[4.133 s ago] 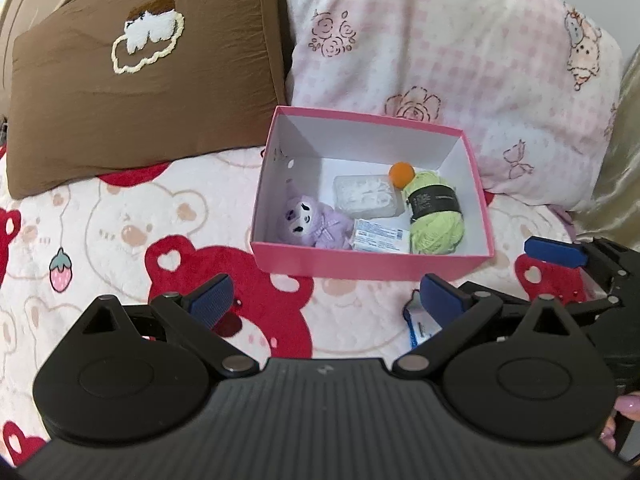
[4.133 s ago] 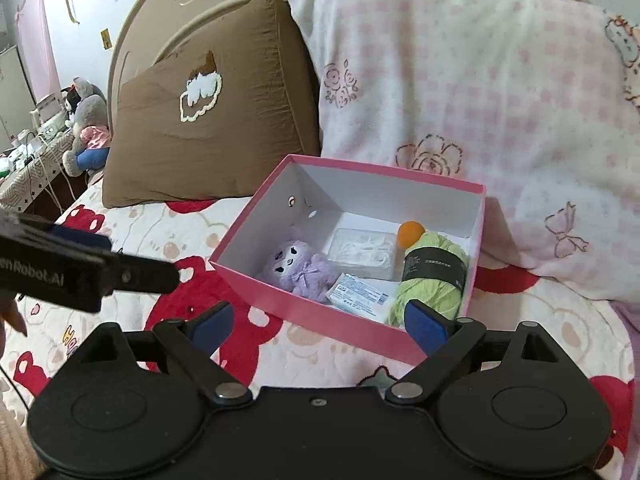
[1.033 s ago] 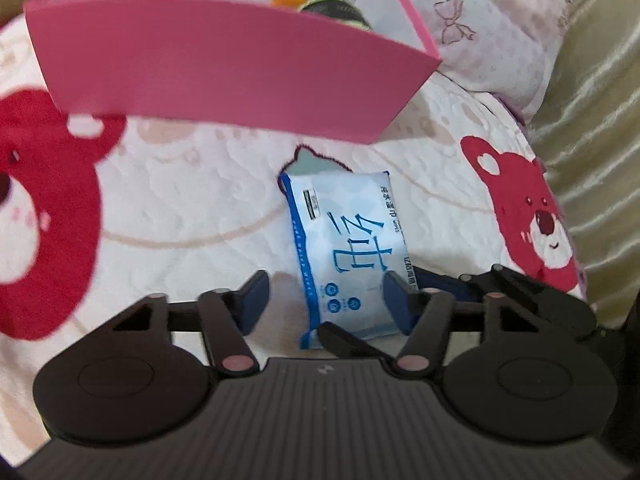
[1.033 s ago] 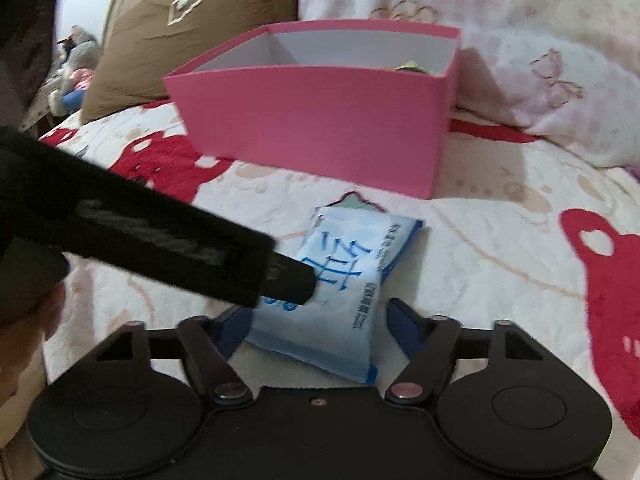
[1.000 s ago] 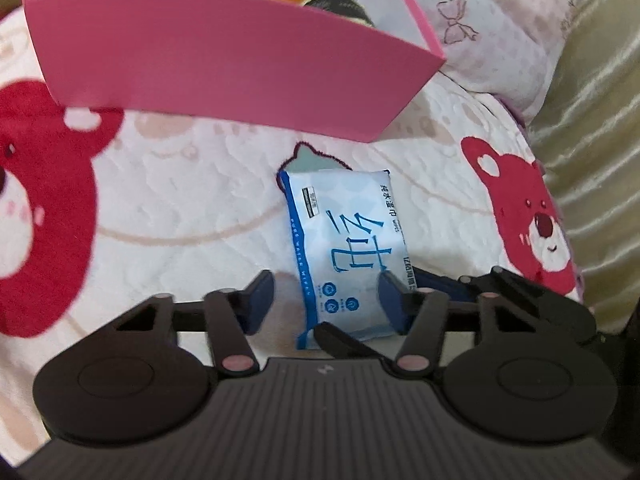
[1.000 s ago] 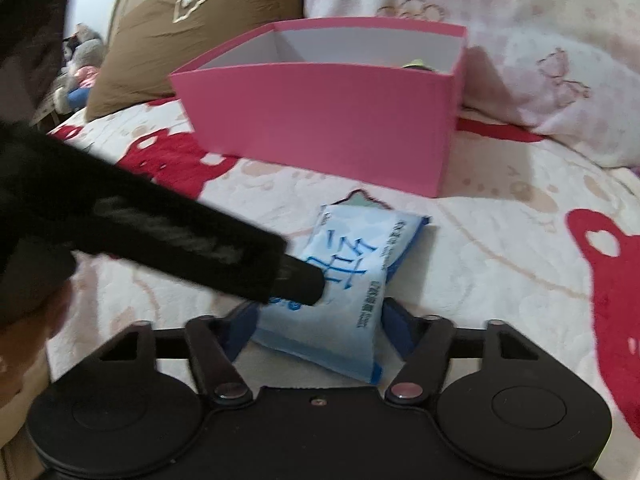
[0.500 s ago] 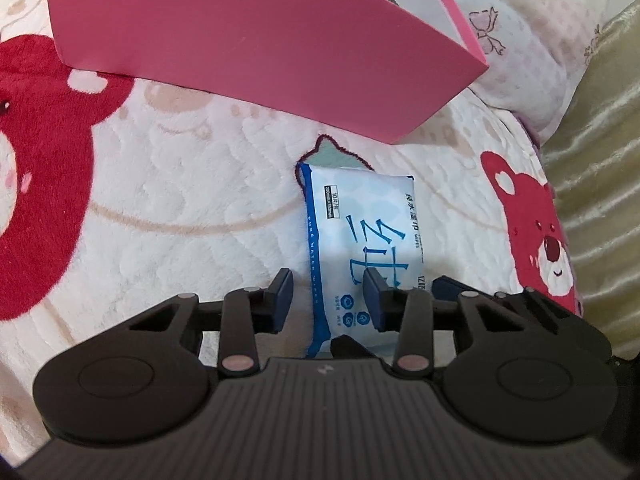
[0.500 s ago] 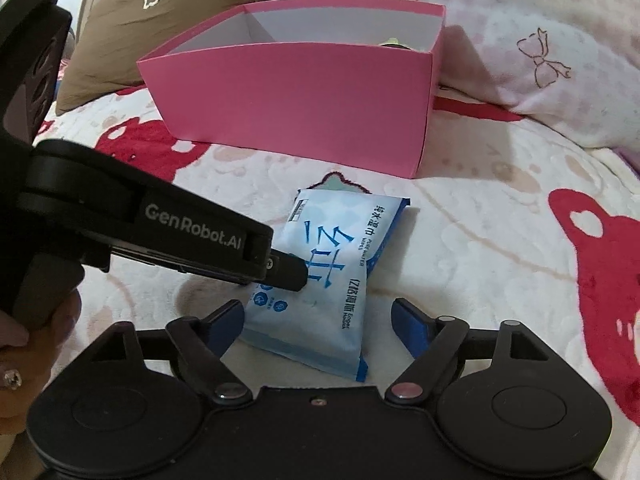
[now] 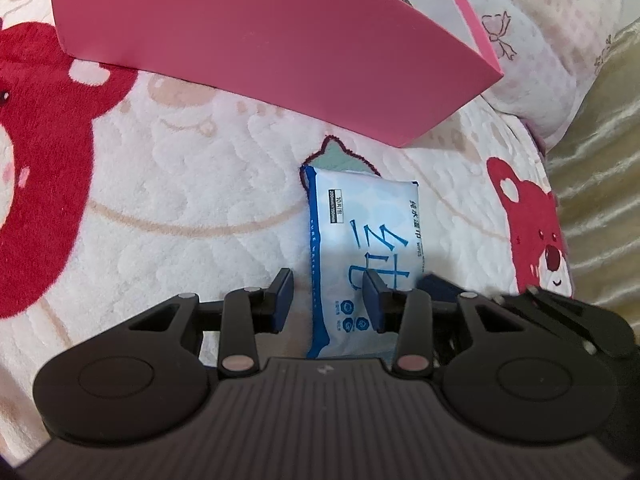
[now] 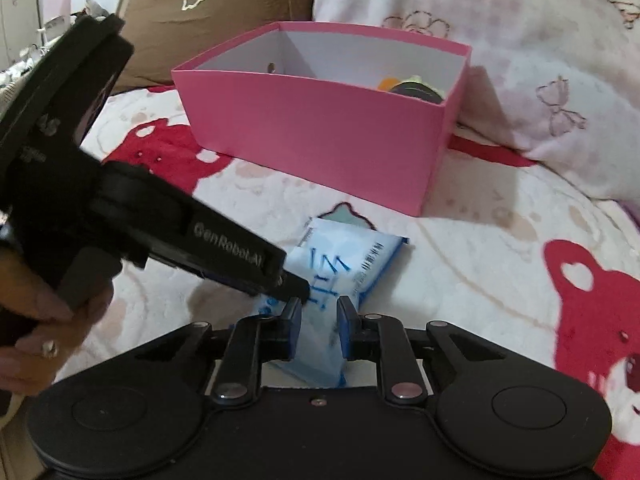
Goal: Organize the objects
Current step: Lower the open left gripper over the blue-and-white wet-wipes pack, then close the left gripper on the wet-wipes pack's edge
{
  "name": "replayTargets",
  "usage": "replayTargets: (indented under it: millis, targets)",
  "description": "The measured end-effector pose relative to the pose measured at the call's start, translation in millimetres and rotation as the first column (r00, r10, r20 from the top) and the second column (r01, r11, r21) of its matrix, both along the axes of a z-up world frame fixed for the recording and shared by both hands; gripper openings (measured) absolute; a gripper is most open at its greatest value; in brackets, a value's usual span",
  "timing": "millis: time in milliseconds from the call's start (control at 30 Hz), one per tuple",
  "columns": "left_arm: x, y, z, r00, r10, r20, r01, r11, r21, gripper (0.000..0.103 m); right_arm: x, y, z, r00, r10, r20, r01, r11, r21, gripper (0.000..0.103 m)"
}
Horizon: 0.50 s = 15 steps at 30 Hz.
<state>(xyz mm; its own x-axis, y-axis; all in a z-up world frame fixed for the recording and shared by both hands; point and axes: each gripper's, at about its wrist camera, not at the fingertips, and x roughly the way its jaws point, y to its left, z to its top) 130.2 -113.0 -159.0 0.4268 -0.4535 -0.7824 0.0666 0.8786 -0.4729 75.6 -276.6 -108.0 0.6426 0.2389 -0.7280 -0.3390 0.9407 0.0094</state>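
A blue-and-white wipes pack point(image 9: 360, 236) lies on the bear-print blanket just in front of the pink box point(image 9: 280, 40). My left gripper point(image 9: 326, 300) hovers low over the pack's left edge. Its left pad is off the pack over the blanket and its right pad rests on the pack's face, with the jaws narrow but not pinching. From the right wrist, the wipes pack point(image 10: 344, 264) has its near end squeezed between the pads of my right gripper point(image 10: 320, 328), which is shut on it. The left gripper's fingers point(image 10: 280, 280) come in from the left and touch the pack there.
The pink box point(image 10: 320, 132) holds a green yarn ball point(image 10: 416, 88) and an orange ball. Behind it lean a brown pillow point(image 10: 200, 12) and a pink-checked pillow point(image 10: 480, 8). Shiny beige fabric point(image 9: 600, 120) borders the blanket on the right. A person's hand point(image 10: 32, 340) grips the left tool.
The right gripper's jaws, wide apart half a second ago, have closed onto the near end of the wipes pack. The left jaws have narrowed over the pack's left edge.
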Motion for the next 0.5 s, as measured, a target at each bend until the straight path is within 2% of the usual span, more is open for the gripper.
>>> replayTargets:
  millis: [133,267,333,367,433,467,500]
  targets:
    - [-0.1,-3.0,1.3,1.0,-0.007,0.006,0.007,1.0,0.016,0.038,13.5,1.5,-11.9,0.999,-0.045,-0.005,0.045,0.999,-0.02,0.016]
    - [-1.9,-4.6,3.5,1.0,-0.016,0.021,0.015,0.999,0.031,0.038,12.6,-1.1,-17.9,0.998,-0.061,-0.003,0.061,0.998,-0.002,0.017]
    - [-2.7,-4.5,4.4,0.999,-0.018,0.031,0.017,1.0,0.024,0.038,11.0,-2.3,-17.3,0.997,-0.077,-0.01,0.077,0.997,0.006,0.021]
    - [-2.7,-4.2,4.7,0.999,-0.017,0.037,0.016,1.0,0.018,0.038,10.3,-3.2,-16.0,0.996,-0.083,-0.016,0.083,0.996,0.012,0.025]
    - [-2.6,-3.7,4.1,0.999,-0.016,0.044,0.016,1.0,0.003,0.037,7.3,-7.7,-13.4,0.994,-0.108,-0.026,0.108,0.993,0.037,0.049]
    - [-2.9,-3.6,3.3,0.999,-0.015,0.046,0.015,1.0,-0.009,0.036,6.6,-10.6,-14.0,0.992,-0.124,-0.035,0.125,0.991,0.043,0.071]
    - [-2.8,-3.8,2.3,0.999,-0.017,0.046,0.018,1.0,-0.021,0.033,5.2,-13.9,-15.3,0.99,-0.13,-0.046,0.133,0.989,0.059,0.077]
